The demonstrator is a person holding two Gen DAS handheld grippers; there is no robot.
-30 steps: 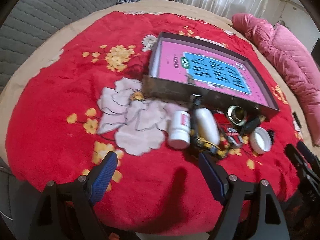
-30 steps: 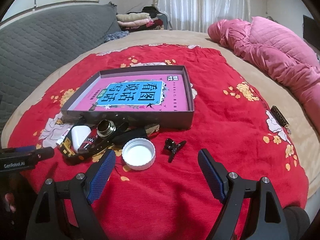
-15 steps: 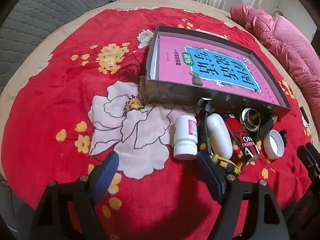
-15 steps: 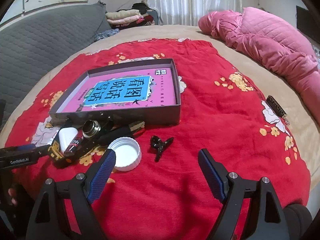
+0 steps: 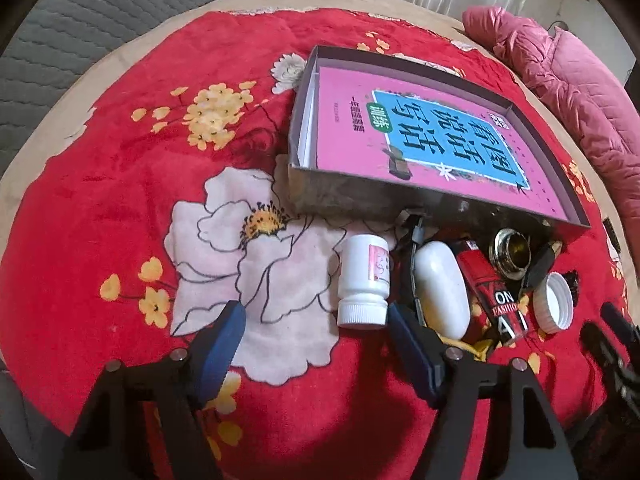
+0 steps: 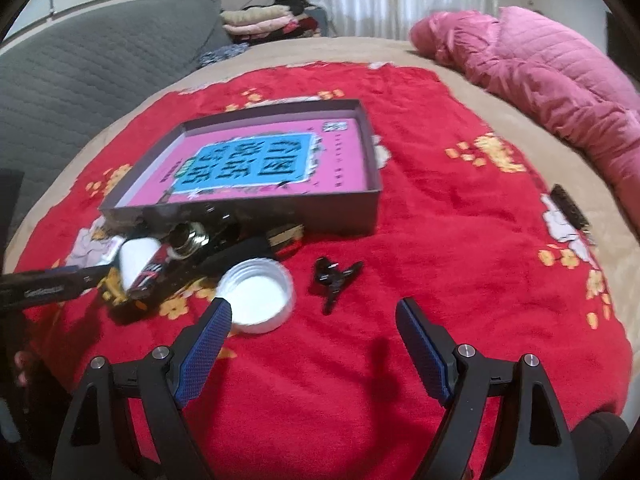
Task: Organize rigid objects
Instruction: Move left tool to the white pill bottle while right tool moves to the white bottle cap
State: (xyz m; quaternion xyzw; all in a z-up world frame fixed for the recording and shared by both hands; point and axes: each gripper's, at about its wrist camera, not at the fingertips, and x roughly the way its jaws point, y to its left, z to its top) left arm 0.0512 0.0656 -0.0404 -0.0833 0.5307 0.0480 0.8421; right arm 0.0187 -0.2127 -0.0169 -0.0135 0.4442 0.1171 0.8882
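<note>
Left wrist view: the left claw (image 5: 312,344) hangs over a red flowered blanket (image 5: 120,184) on a bed, its jaws closing but still wide, with nothing pressed between them. A white pill bottle (image 5: 365,281) lies on its side just beyond the fingertips, cap toward the camera, in line with the gap and nearer the right-hand finger. Beside it, in a tight cluster, lie a white oval case (image 5: 441,288), a red can (image 5: 494,296), a small metal jar (image 5: 513,249) and an upturned white lid (image 5: 554,302). The cluster sits against the near wall of a shallow dark box (image 5: 352,196), whose floor is covered by a pink book (image 5: 432,136) with a blue panel.

Right wrist view: the right claw (image 6: 313,330) is wide and holds nothing. The white lid (image 6: 256,296) lies touching or just beyond its left-hand fingertip; a small black clip (image 6: 334,276) lies farther ahead, between the 2 fingers' lines. The box (image 6: 340,212) stands behind. A pink quilt (image 6: 540,76) is heaped at the far right of the bed.
</note>
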